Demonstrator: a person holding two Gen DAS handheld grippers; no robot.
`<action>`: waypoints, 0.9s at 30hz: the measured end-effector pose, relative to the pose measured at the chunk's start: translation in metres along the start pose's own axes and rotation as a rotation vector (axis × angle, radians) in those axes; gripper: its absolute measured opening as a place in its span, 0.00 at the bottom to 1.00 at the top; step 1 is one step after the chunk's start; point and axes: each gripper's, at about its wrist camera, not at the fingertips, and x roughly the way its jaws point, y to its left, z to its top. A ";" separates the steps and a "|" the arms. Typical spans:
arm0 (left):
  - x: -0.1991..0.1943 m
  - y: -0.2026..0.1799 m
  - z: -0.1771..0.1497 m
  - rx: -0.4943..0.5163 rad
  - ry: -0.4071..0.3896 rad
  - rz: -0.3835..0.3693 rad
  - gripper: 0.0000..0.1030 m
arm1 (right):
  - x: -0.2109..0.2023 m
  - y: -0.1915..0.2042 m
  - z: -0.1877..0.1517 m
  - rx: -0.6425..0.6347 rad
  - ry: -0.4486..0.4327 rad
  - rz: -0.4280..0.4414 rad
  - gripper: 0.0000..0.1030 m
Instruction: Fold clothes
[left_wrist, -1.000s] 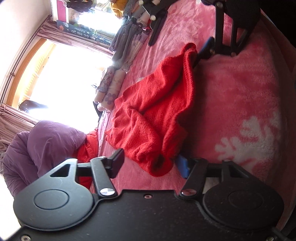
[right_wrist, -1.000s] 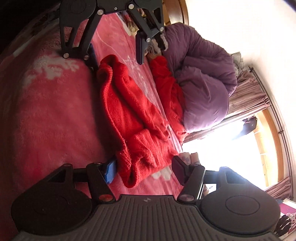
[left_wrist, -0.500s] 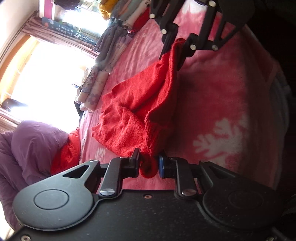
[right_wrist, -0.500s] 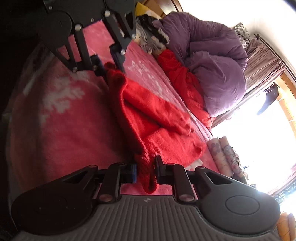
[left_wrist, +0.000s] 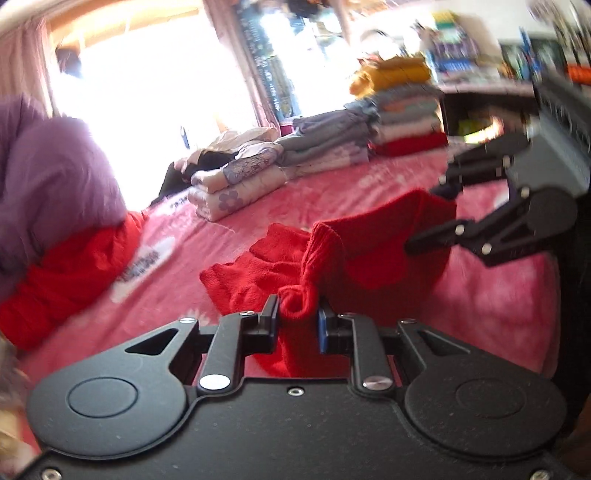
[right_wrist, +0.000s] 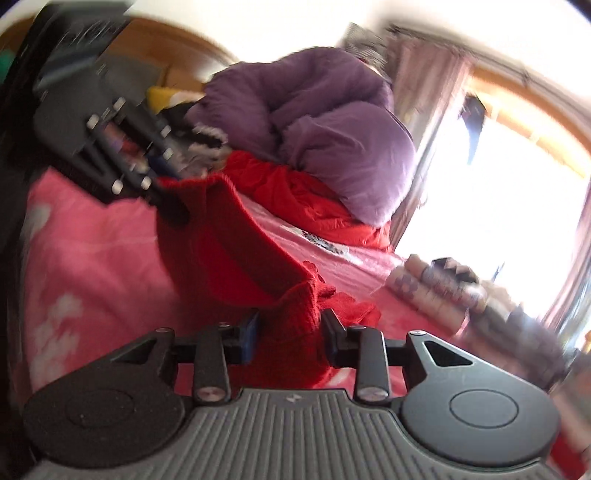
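A red knit sweater (left_wrist: 376, 243) lies partly on the pink bed blanket (left_wrist: 498, 295), its near edge lifted and stretched between both grippers. My left gripper (left_wrist: 297, 321) is shut on a bunched corner of it. At the right of the left wrist view, my right gripper (left_wrist: 424, 216) holds the other corner. In the right wrist view the sweater (right_wrist: 229, 251) fills the gap of the right gripper (right_wrist: 290, 332), whose jaws are opening but still touch the knit. The left gripper (right_wrist: 159, 188) shows blurred at the far corner.
A purple duvet (left_wrist: 48, 184) sits heaped on a red cloth (left_wrist: 66, 269) at the left. Folded clothes stacks (left_wrist: 325, 144) and a floral roll (left_wrist: 236, 188) line the far bed edge under a bright window. Cluttered shelves stand at the far right.
Both grippers closed on the sweater's near edge, rolled upright and rose, lifting that edge off the blanket. The right jaws have since widened a little.
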 end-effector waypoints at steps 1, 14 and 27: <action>0.007 0.010 0.001 -0.062 -0.009 -0.023 0.18 | 0.007 -0.010 0.001 0.071 -0.002 0.016 0.34; 0.059 0.087 -0.042 -0.697 0.044 -0.203 0.16 | 0.064 -0.093 -0.055 0.830 0.087 0.226 0.73; 0.047 0.085 -0.048 -0.718 0.027 -0.209 0.12 | 0.058 -0.084 -0.052 0.796 0.095 0.247 0.19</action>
